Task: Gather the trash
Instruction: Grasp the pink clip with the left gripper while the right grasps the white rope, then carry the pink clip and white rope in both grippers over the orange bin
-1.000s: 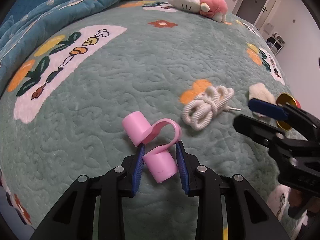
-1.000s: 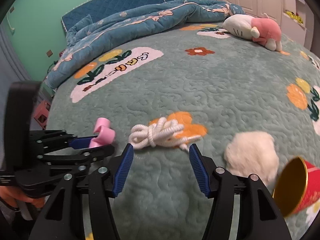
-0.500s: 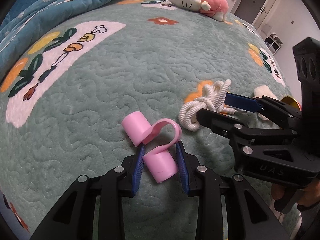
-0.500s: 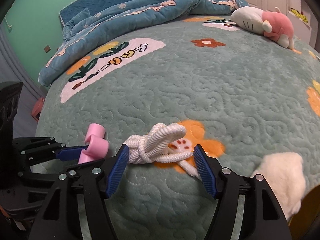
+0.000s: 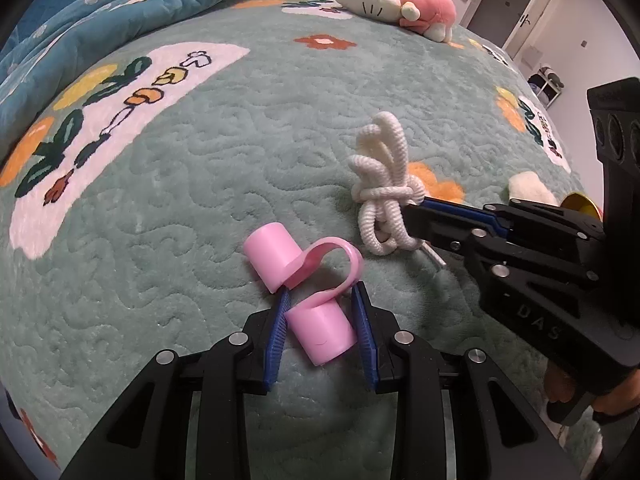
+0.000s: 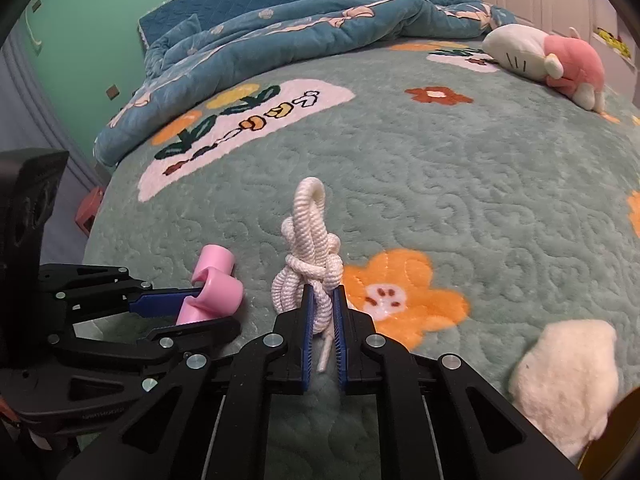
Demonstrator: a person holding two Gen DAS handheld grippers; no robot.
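A pink plastic piece, two short tubes joined by a curved strap, lies on the green bedspread. My left gripper is shut on its nearer tube. Just right of it sits a knotted bundle of white rope. My right gripper is shut on the bundle's lower end, and the loops stand up above the pads. In the right wrist view the pink piece and the left gripper sit close on the left. The right gripper comes in from the right in the left wrist view.
A fluffy white wad lies to the right of the rope, with a gold-rimmed can beyond it at the bed's edge. A pink and white plush toy and a rumpled blue quilt lie far back.
The right gripper came in over the white rope, its jaws went from wide apart to shut on it, and the bundle now stands upright. The left gripper and pink piece kept still.
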